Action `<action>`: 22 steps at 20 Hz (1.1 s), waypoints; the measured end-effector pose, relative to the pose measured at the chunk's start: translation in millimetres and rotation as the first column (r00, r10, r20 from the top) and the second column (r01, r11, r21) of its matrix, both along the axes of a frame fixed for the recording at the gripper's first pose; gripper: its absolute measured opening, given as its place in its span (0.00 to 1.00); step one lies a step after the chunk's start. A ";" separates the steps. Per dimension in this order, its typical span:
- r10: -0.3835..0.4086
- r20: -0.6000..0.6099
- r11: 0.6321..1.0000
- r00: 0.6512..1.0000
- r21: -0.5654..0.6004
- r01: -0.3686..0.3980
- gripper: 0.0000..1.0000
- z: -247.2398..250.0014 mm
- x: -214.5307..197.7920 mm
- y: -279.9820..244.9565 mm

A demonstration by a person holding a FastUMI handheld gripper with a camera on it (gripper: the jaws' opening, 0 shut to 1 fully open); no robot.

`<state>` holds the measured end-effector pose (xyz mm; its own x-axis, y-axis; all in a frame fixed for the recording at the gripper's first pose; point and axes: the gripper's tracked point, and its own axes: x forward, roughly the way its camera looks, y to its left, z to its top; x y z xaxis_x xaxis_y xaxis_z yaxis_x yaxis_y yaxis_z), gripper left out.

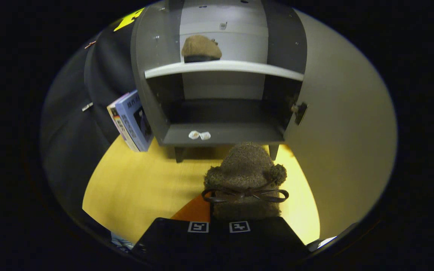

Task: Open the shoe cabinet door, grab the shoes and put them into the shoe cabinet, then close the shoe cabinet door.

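Observation:
A brown fuzzy shoe (245, 177) with a dark bow rises just ahead of my gripper (219, 223), which is shut on its heel end, toe pointing at the cabinet. The grey shoe cabinet (143, 56) stands beyond it with its door (337, 113) swung wide open to the right. A second brown shoe (201, 48) rests on the pale upper shelf (239, 67). The lower compartment (220, 113) holds no shoe; two small white bits (199, 135) lie on its front lip.
Two books (132, 120) lean against the cabinet's left side. The cabinet stands on short legs on a yellow wooden surface (145, 188). An orange patch (194, 212) shows by my fingers. A catch (300, 112) sits on the door's inner edge.

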<state>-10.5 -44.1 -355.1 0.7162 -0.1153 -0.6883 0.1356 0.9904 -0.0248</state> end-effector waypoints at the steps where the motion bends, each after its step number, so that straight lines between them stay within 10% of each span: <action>1: -0.008 0.026 1.000 1.000 -0.002 0.008 0.05 17.7 6.6 0.5; 10: -0.059 0.256 0.998 0.965 -0.004 0.063 0.05 162.4 79.6 -12.3; 22: -0.047 0.212 0.999 0.976 -0.007 0.050 0.05 198.4 199.5 -49.3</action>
